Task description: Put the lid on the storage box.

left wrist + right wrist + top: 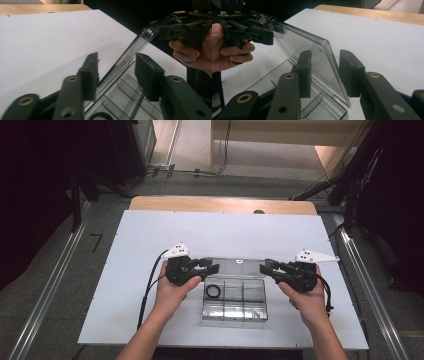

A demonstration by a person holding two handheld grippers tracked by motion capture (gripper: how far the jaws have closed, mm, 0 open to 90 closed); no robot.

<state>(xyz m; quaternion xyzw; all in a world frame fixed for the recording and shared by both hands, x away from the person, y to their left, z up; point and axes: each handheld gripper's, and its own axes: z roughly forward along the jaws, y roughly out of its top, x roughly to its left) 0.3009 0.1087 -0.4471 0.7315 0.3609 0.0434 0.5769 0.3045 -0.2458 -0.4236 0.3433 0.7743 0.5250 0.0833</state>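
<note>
The left tongs [214,266] sit at the left end of the lid [239,268] of a clear plastic box with little compartments [235,301]. The pads are apart, with the lid edge between them; in the left gripper view a gap shows on each side, so they do not seem to squeeze it. The right tongs [265,267] are at the lid's right end. In the right gripper view the lid corner stands between the pads [305,72], with space around it, so I judge them open too.

The lid stands up, tilted, hinged along the box's far side. To do this step well, both tongs should move together at the same speed, so the lid does not twist. Go slowly, and keep the box from sliding on the white desk [150,235].

The box lies in the middle of the desk, near the person. Its long side runs left to right, from one hand to the other. A black ring [213,291] lies in the left compartment. The open top faces up.
</note>
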